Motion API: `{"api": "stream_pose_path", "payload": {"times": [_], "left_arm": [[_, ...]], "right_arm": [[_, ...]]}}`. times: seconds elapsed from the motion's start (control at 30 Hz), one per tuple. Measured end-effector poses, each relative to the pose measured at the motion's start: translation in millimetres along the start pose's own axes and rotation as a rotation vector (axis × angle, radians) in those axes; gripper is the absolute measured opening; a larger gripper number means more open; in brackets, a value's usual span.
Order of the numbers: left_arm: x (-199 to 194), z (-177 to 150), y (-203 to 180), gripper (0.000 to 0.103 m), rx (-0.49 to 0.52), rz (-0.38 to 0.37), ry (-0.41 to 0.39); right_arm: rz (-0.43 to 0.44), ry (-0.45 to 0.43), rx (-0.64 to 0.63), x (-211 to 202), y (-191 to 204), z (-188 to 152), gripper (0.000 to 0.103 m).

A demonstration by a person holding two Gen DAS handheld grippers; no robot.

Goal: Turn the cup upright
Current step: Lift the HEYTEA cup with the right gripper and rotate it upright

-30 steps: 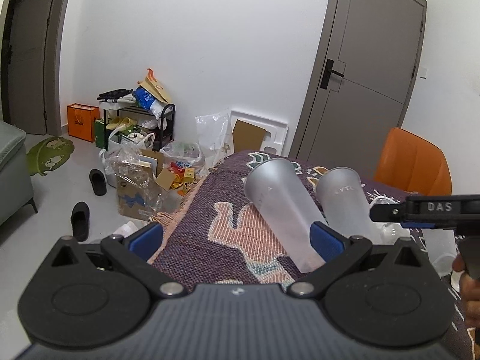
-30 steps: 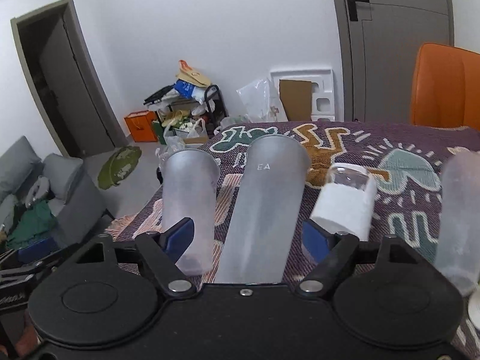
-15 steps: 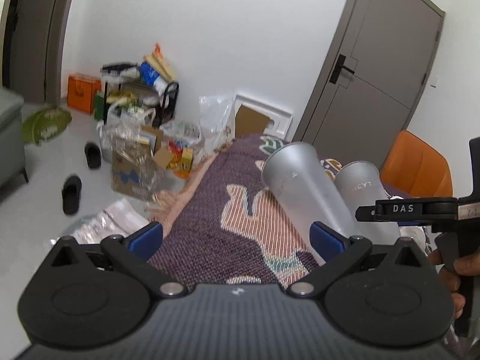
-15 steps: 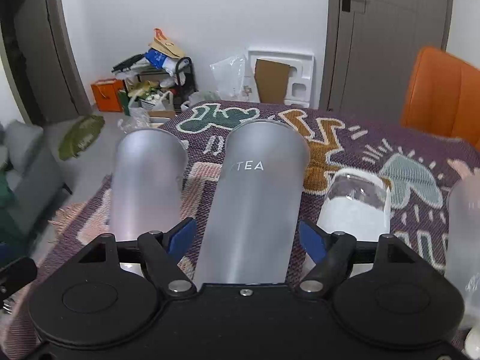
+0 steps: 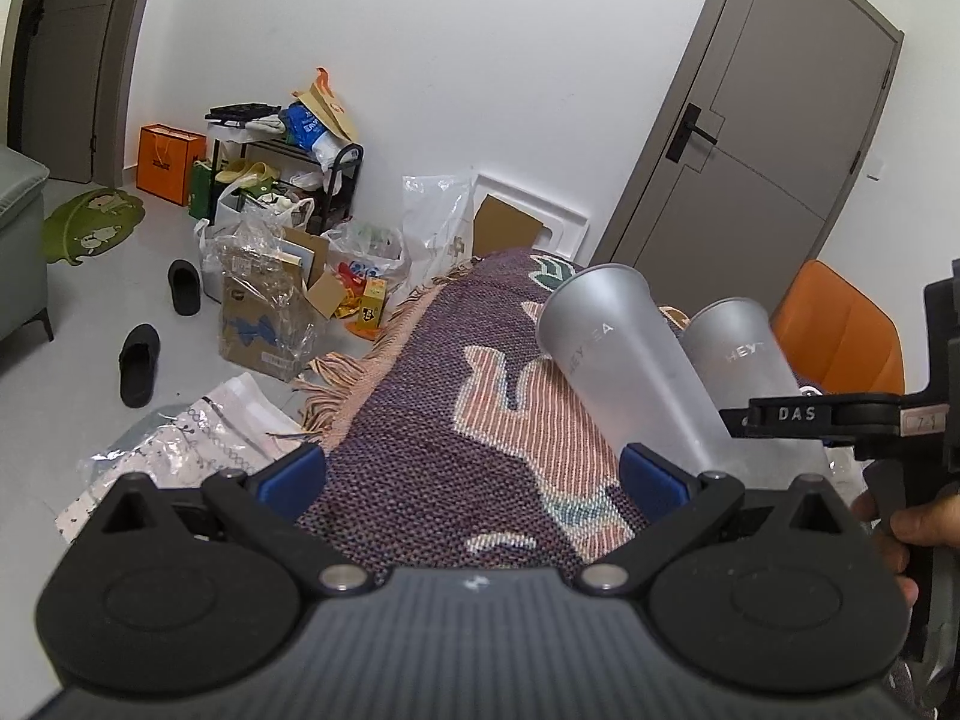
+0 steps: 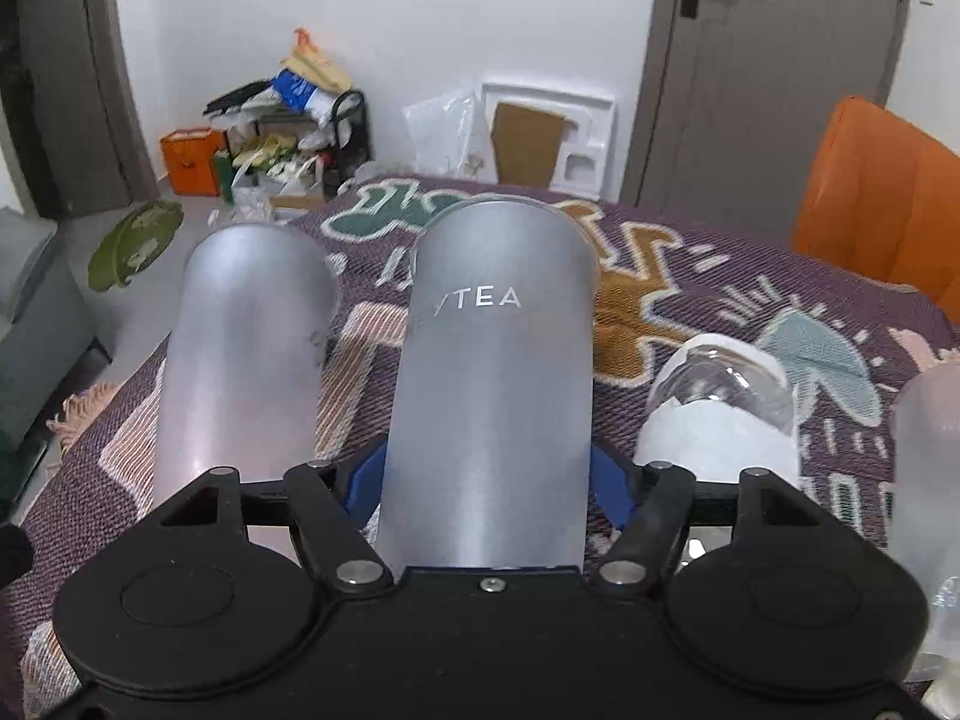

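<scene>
Two tall frosted cups lie on their sides on the patterned tablecloth. In the right wrist view the middle frosted cup, printed "TEA", lies between my blue pads, and my right gripper is shut on its narrow base end. The second frosted cup lies just left of it. In the left wrist view both cups show at the right, the nearer cup and the gripped cup, with the right gripper's body across them. My left gripper is open and empty over the cloth.
A clear glass with a white paper wrap lies right of the gripped cup. Another frosted cup is at the far right. An orange chair stands behind the table. The table's left edge drops to a cluttered floor.
My right gripper has moved in and closed its pads on the middle cup's base. My left gripper stayed open and shifted only slightly.
</scene>
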State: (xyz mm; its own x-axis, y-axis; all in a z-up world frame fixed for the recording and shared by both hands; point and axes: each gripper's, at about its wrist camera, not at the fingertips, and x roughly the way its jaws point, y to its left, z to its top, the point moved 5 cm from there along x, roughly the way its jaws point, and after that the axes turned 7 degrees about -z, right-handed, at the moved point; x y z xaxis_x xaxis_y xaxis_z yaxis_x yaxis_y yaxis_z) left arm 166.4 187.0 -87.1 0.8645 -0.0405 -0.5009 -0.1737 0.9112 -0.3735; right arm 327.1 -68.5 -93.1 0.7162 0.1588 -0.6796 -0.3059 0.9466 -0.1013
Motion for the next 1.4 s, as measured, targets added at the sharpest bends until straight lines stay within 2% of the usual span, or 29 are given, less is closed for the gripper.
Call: {"api": "stream_pose_path", "payload": {"times": [0.2,0.47,1.07,1.4], "left_arm": [[-11,1,-6,0.103,-0.002,-0.003,-0.011],[-36,-4,-22,0.103,0.024,-0.030,-0.021],[-84,-42,-66,0.103,0.100,-0.104,0.021],[-95,-74,-86,0.103,0.135,-0.139,0.090]], "right_arm": [[0.034,-0.044,0.051,-22,-12,1,0.065],[0.110,-0.090,0.085,-74,-23,-12,0.065],[0.195,-0.085,0.018,-149,-45,-99,0.066],[0.216,-0.046,0.016,-159,-55,-140,0.066]]}}
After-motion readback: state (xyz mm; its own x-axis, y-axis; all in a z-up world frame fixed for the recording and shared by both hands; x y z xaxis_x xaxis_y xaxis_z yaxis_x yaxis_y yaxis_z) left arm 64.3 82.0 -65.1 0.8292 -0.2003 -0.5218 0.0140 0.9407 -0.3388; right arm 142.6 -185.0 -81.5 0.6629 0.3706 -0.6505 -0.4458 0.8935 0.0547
